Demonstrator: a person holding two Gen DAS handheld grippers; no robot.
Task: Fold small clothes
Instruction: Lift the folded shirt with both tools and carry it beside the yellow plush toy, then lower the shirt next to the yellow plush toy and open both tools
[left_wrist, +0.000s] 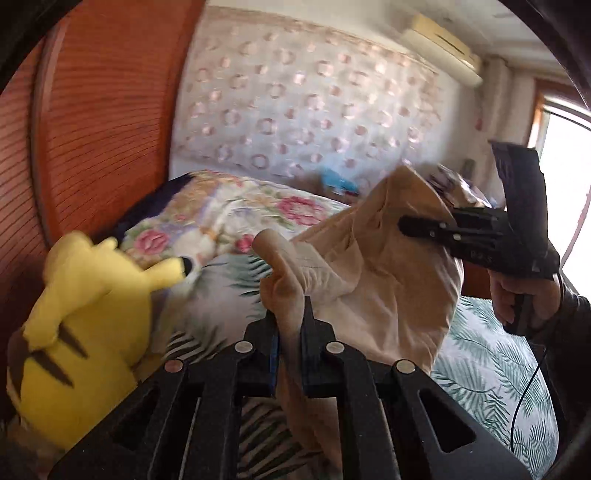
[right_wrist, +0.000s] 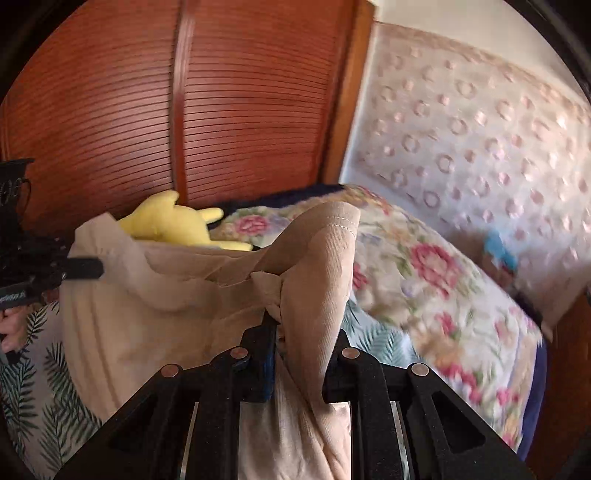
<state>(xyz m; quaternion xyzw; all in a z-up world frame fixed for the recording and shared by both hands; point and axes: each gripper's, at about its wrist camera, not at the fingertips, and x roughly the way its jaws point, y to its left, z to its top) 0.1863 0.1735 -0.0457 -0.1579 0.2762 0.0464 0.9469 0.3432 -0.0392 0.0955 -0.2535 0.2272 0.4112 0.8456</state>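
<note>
Two grippers, left (left_wrist: 290, 314) and right (right_wrist: 303, 328), each clamped on a beige garment (left_wrist: 369, 288), hold it above a leaf-print bedsheet (left_wrist: 491, 362) beside a yellow plush toy (left_wrist: 85, 314).

We see a small beige ribbed-knit garment (left_wrist: 369, 280) lifted clear of the bed, bunched and creased, hanging slack between two raised pinched ends, its stitched hem (right_wrist: 341, 225) upturned.

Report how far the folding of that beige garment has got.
Done: both grips are taken. The left gripper and right gripper each have their jaws shut on the beige garment.
In hand: it hangs between them above the leaf-print bedsheet.
Left: no neat fold shows yet; the cloth is bunched, so laying out and folding remain.
</note>
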